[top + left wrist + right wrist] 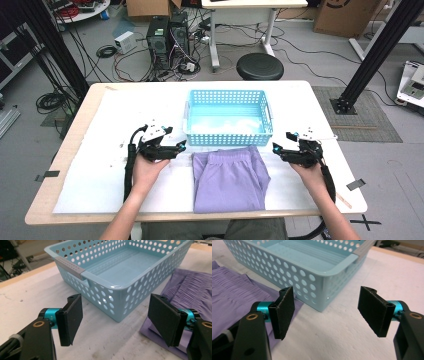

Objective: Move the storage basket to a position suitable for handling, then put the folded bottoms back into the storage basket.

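Note:
A folded purple garment [229, 179] lies on the white table cover near the front edge, its gathered waistband toward a light blue perforated basket [228, 135] just behind it. The basket is empty [130, 265] [312, 257]. My left gripper [181, 146] hovers open just left of the garment's top left corner [160, 335], nothing between its jaws [116, 318]. Just right of the garment's top right corner my right gripper [276, 148] is open too [325, 315], and the purple cloth [234, 297] lies to its left.
The white cover [100, 170] spans most of the wooden table [70, 145]. Behind the table stand a black stool [259, 66], computer towers [167, 37] with tangled cables, and black frame posts [375, 55] on both sides.

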Demonstrator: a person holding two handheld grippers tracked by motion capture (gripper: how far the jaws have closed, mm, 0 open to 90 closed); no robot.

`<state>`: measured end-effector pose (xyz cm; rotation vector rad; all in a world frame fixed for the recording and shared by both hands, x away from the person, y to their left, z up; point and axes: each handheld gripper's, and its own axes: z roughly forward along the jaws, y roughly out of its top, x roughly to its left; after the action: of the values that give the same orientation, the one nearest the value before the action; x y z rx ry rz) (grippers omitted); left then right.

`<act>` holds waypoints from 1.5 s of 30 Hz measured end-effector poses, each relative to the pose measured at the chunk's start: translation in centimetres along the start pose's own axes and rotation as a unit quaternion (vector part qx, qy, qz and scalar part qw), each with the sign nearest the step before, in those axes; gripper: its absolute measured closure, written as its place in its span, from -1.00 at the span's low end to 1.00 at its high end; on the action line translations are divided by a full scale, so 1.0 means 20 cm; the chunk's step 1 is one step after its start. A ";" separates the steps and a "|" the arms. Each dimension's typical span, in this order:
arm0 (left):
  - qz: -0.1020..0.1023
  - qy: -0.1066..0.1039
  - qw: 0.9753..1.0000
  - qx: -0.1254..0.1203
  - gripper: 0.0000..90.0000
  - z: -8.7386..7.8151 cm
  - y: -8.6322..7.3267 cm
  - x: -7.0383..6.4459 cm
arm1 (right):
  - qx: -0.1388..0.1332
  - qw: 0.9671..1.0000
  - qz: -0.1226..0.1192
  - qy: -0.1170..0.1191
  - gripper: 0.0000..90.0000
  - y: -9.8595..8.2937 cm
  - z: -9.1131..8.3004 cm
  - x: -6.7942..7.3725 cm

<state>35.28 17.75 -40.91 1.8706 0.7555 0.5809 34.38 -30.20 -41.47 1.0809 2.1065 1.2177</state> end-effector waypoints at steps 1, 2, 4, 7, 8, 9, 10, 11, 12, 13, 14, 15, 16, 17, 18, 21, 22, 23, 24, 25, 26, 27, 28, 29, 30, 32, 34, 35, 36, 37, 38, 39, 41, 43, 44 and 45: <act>0.001 0.003 1.000 -0.003 -0.38 -0.02 -0.01 0.00 | -0.005 1.000 0.000 -0.005 -0.34 -0.01 -0.01 0.00; 0.001 0.006 1.000 -0.004 -0.38 -0.03 -0.02 -0.01 | -0.007 1.000 0.000 -0.010 -0.34 -0.02 -0.02 -0.01; 0.001 0.018 1.000 -0.001 -0.38 -0.06 -0.04 -0.02 | -0.008 1.000 0.008 -0.018 -0.36 -0.03 -0.03 -0.02; -0.004 0.022 1.000 0.000 -0.38 -0.09 -0.07 -0.03 | -0.016 0.999 0.008 -0.029 -0.36 -0.05 -0.04 -0.03; -0.003 0.022 1.000 0.000 -0.39 -0.10 -0.08 -0.03 | -0.018 0.999 0.007 -0.030 -0.36 -0.05 -0.05 -0.02; -0.005 0.020 1.000 0.000 -0.39 -0.10 -0.08 -0.04 | -0.022 0.999 0.005 -0.033 -0.36 -0.05 -0.05 -0.02; -0.004 0.017 1.000 0.000 -0.39 -0.11 -0.09 -0.05 | -0.023 0.999 0.003 -0.036 -0.36 -0.05 -0.06 -0.01; -0.003 0.015 1.000 -0.001 -0.39 -0.11 -0.09 -0.06 | -0.026 0.999 -0.001 -0.036 -0.36 -0.06 -0.07 0.00; -0.004 0.011 1.000 -0.003 -0.39 -0.12 -0.09 -0.07 | -0.030 0.999 -0.003 -0.040 -0.36 -0.06 -0.08 0.00; -0.003 0.006 1.000 -0.008 -0.39 -0.12 -0.09 -0.08 | -0.033 0.999 -0.001 -0.038 -0.36 -0.06 -0.09 0.01; -0.001 0.004 1.000 -0.012 -0.39 -0.13 -0.09 -0.09 | -0.036 0.999 -0.002 -0.036 -0.36 -0.06 -0.10 0.02; 0.001 0.004 1.000 -0.012 -0.39 -0.14 -0.09 -0.10 | -0.038 0.999 -0.005 -0.036 -0.36 -0.06 -0.10 0.03; 0.004 0.004 1.000 -0.013 -0.39 -0.14 -0.09 -0.11 | -0.040 0.999 -0.003 -0.038 -0.36 -0.06 -0.11 0.04; 0.006 0.004 1.000 -0.015 -0.39 -0.14 -0.09 -0.12 | -0.044 0.998 -0.008 -0.037 -0.36 -0.06 -0.12 0.04; 0.007 0.005 1.000 -0.017 -0.39 -0.14 -0.09 -0.12 | -0.044 0.998 -0.007 -0.035 -0.36 -0.06 -0.12 0.05; 0.006 0.009 1.000 -0.017 -0.39 -0.15 -0.10 -0.14 | -0.047 0.998 -0.011 -0.033 -0.36 -0.08 -0.13 0.07; 0.005 0.009 1.000 -0.015 -0.38 -0.15 -0.11 -0.14 | -0.048 0.998 -0.010 -0.032 -0.36 -0.08 -0.13 0.07; 0.003 0.010 1.000 -0.015 -0.38 -0.15 -0.11 -0.15 | -0.048 0.998 -0.010 -0.032 -0.36 -0.08 -0.14 0.08; 0.005 0.009 1.000 -0.013 -0.38 -0.15 -0.11 -0.15 | -0.049 0.998 -0.014 -0.029 -0.36 -0.09 -0.14 0.08; 0.006 0.006 1.000 -0.012 -0.38 -0.15 -0.11 -0.16 | -0.047 0.998 -0.014 -0.029 -0.36 -0.09 -0.14 0.09; 0.006 0.007 1.000 -0.013 -0.38 -0.15 -0.11 -0.16 | -0.048 0.998 -0.014 -0.029 -0.36 -0.09 -0.14 0.10; 0.005 0.004 1.000 -0.013 -0.38 -0.15 -0.12 -0.17 | -0.049 0.998 -0.017 -0.030 -0.36 -0.10 -0.15 0.10; 0.002 0.002 1.000 -0.014 -0.38 -0.14 -0.12 -0.17 | -0.051 0.998 -0.020 -0.032 -0.36 -0.10 -0.15 0.11; 0.000 0.000 1.000 -0.015 -0.38 -0.15 -0.12 -0.18 | -0.053 0.998 -0.021 -0.034 -0.36 -0.10 -0.16 0.11; -0.004 -0.004 1.000 -0.017 -0.38 -0.15 -0.12 -0.19 | -0.052 0.998 -0.019 -0.033 -0.36 -0.11 -0.16 0.12; -0.010 -0.012 1.000 -0.018 -0.38 -0.15 -0.12 -0.20 | -0.052 0.998 -0.018 -0.030 -0.36 -0.12 -0.17 0.13; -0.015 -0.019 1.000 -0.017 -0.38 -0.15 -0.12 -0.22 | -0.055 0.998 -0.019 -0.030 -0.36 -0.12 -0.18 0.14; -0.020 -0.021 0.999 -0.014 -0.38 -0.14 -0.12 -0.23 | -0.055 0.998 -0.018 -0.029 -0.36 -0.12 -0.19 0.15; -0.027 -0.026 0.999 -0.012 -0.38 -0.14 -0.12 -0.24 | -0.057 0.998 -0.019 -0.029 -0.36 -0.13 -0.19 0.15; -0.033 -0.033 0.999 -0.009 -0.38 -0.14 -0.13 -0.25 | -0.058 0.998 -0.018 -0.028 -0.36 -0.13 -0.19 0.16; -0.035 -0.038 0.999 -0.005 -0.38 -0.13 -0.13 -0.26 | -0.059 0.998 -0.016 -0.027 -0.36 -0.13 -0.20 0.16; -0.038 -0.042 0.998 -0.003 -0.38 -0.13 -0.13 -0.28 | -0.060 0.998 -0.020 -0.026 -0.37 -0.13 -0.19 0.16; -0.046 -0.051 0.998 0.003 -0.37 -0.12 -0.13 -0.31 | -0.055 0.998 -0.017 -0.022 -0.38 -0.13 -0.19 0.18; -0.050 -0.055 0.997 0.010 -0.37 -0.11 -0.13 -0.33 | -0.051 0.998 -0.020 -0.019 -0.39 -0.14 -0.18 0.19; -0.055 -0.059 0.997 0.015 -0.37 -0.11 -0.13 -0.34 | -0.048 0.999 -0.017 -0.018 -0.40 -0.14 -0.18 0.20; -0.059 -0.061 0.996 0.018 -0.37 -0.11 -0.13 -0.35 | -0.048 0.999 -0.020 -0.014 -0.40 -0.14 -0.17 0.21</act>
<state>28.33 14.80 -42.97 1.8629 0.7929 0.3764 28.41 -29.32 -42.16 1.0031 2.0184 1.2631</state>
